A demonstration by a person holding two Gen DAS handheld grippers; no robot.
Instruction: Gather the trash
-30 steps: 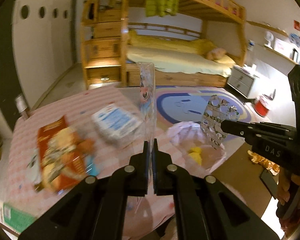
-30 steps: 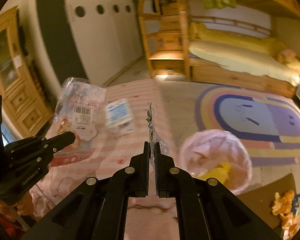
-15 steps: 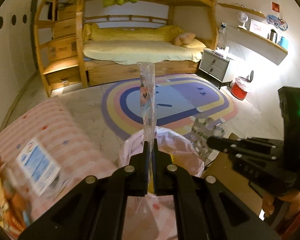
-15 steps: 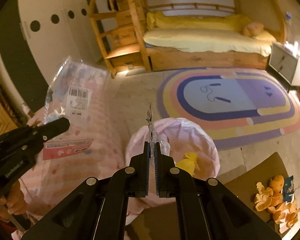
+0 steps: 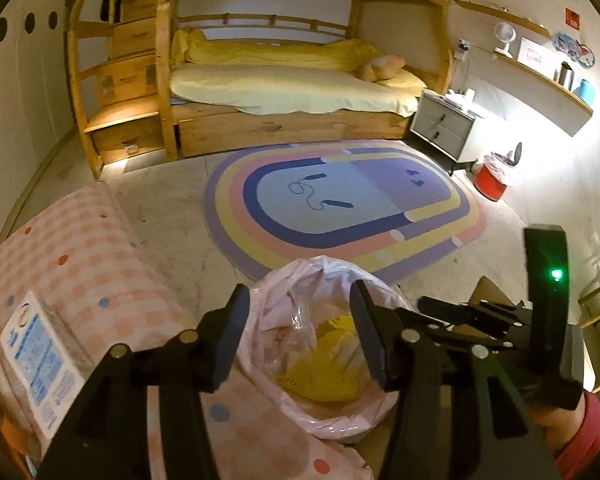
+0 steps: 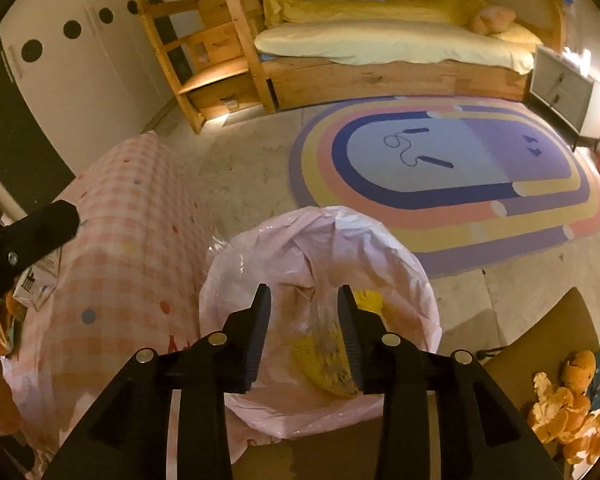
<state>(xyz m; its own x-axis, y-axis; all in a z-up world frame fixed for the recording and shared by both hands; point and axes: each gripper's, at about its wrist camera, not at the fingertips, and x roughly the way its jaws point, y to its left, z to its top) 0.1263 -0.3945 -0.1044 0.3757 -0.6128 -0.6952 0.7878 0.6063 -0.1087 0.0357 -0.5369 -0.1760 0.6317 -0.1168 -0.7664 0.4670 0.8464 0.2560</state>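
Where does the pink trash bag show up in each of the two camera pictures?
Left wrist view: the pink trash bag sits low in the middle, between the left gripper fingers.
Right wrist view: low centre, behind the right gripper.
Shared landmark: the striped oval rug just beyond it.

Pink-lined bin (image 6: 400,264), yellow trash (image 5: 320,376) inside

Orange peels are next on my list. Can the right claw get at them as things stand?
Probably yes. The right claw is open and empty above the bin bag, and the orange peels lie uncovered on the brown board to its right, with nothing between.
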